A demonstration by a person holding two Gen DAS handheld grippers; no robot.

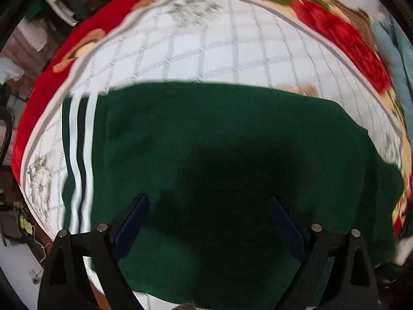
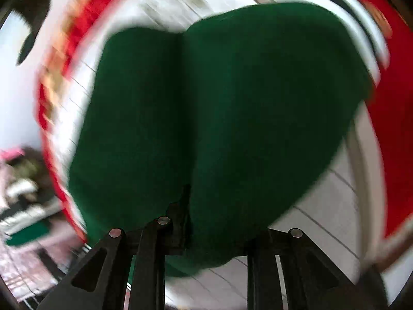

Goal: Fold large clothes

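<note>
Green garment: a large dark green piece of clothing lying spread on the bed; in the left wrist view it fills the lower half, its near edge cut off by the frame.
Striped band: white and dark stripes run along the garment's left edge; which part of the garment this is cannot be told.
Bed cover: white checked sheet with faint flower prints, under the garment.
Blanket: red, floral, bordering the sheet; blurred at the right.
Left gripper: jaws spread wide apart above the green cloth, nothing between them; a dark shadow lies on the fabric there.
Right gripper: the green garment bulges over the gap between the fingers and hides the tips. A dark finger shows against a fold line in the cloth; the other is covered. Whether the jaws are clenched on the fabric cannot be told.
Right wrist view: heavily motion-blurred; sheet and blanket are only streaks.
Room edges: the clutter at the left of both views is too blurred to name.
</note>
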